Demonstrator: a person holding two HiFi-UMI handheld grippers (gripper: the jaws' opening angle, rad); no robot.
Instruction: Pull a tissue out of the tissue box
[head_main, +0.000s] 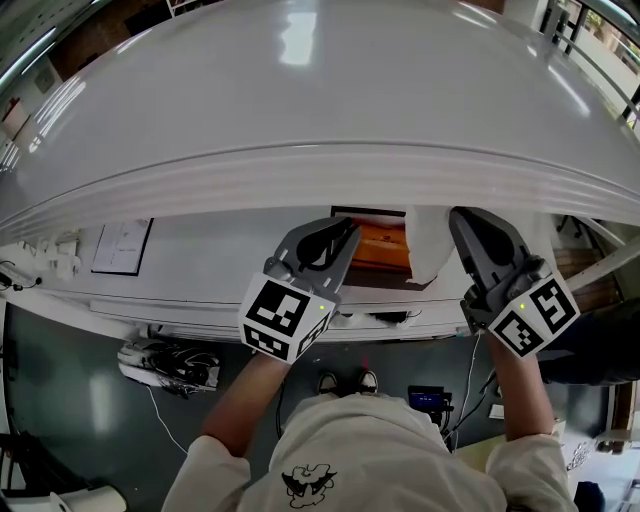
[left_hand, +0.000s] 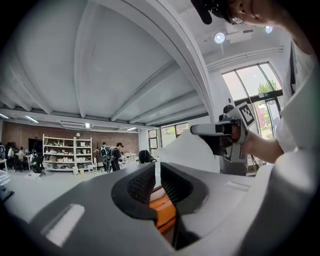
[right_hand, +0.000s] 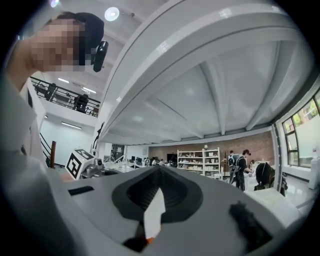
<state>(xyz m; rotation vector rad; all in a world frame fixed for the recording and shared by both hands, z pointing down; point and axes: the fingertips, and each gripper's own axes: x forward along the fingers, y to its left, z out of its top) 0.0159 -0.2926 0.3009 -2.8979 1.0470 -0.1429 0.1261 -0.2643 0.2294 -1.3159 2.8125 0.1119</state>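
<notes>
Big picture first: the white table (head_main: 320, 100) fills the top of the head view, and all the action sits at its near side, right in front of us.

Next down, the tissue box (head_main: 382, 250). It's orange, lying btwn the two grippers, nearer the left one. The left gripper (left_hand: 157, 172) points level at the box's left end. Its own view shows the jaws drawn close w/ orange wedged low btwn them, so we read it as pinched on the box's edge, anchoring it.

Now the tissue (head_main: 430, 245): a white sheet standing up off the box's right end, long axis running from the box up to the right fingers. The left gripper view shows it as a broad white sail hanging under the other gripper.

The right gripper (right_hand: 159, 171) has its jaws fully together, w/ a thin white sliver of the sheet nipped btwn the pads. Grip looks narrow, just an edge or corner.

Here's the relation that counts: the box lies below and to the left of the right fingers, and the sheet spans that gap. The right hand owns the tissue and the left owns the box. We judge the pull should go up and away from the box, along the sheet's length, w/ the left holding firm.

Can't tell if the sheet's lower end is out of the slot yet; it's hidden behind the box's top. Main risk, as we see it: the thin pinch slips or the sheet tears.
</notes>
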